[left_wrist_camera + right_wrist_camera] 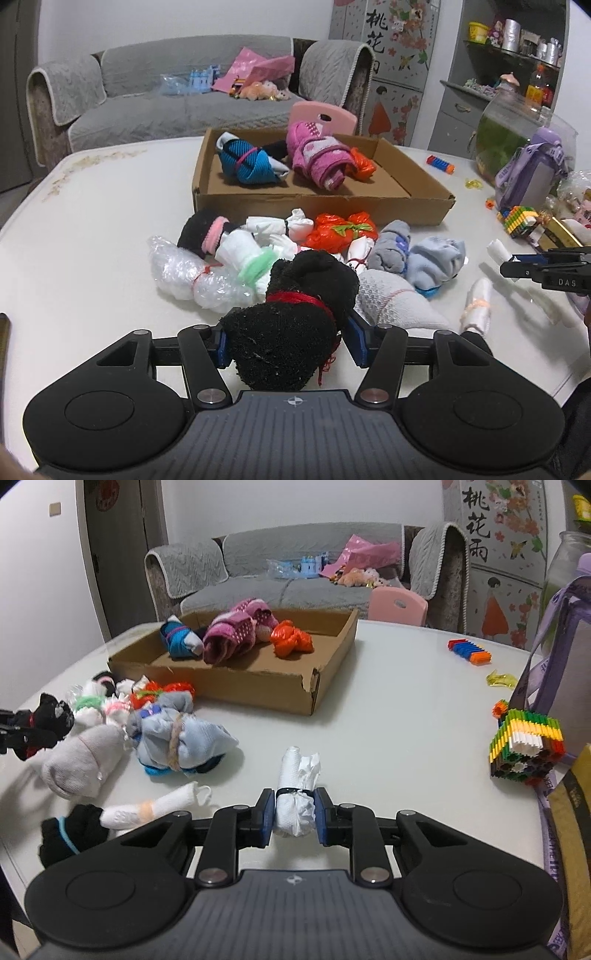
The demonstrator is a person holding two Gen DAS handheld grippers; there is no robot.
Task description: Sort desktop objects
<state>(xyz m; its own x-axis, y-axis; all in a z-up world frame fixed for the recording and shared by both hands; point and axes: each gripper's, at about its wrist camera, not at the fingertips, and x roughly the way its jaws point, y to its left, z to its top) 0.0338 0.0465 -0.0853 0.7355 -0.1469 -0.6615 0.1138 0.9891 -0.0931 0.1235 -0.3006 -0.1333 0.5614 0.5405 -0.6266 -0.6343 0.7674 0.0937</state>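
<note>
Grip looks firm on both sides: left gripper (pixel 288 341) clamps the black sock bundle (pixel 291 325), right gripper (pixel 294 821) clamps the white bundle (pixel 297 797), both in front of the cardboard box (pixel 236 686). Better to lift high over its wall before releasing.

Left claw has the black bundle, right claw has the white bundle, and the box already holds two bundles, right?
Not quite: the box holds three bundles, blue, pink and orange, as the right wrist view shows. The left claw does hold the black bundle, the right claw the white bundle.
</note>
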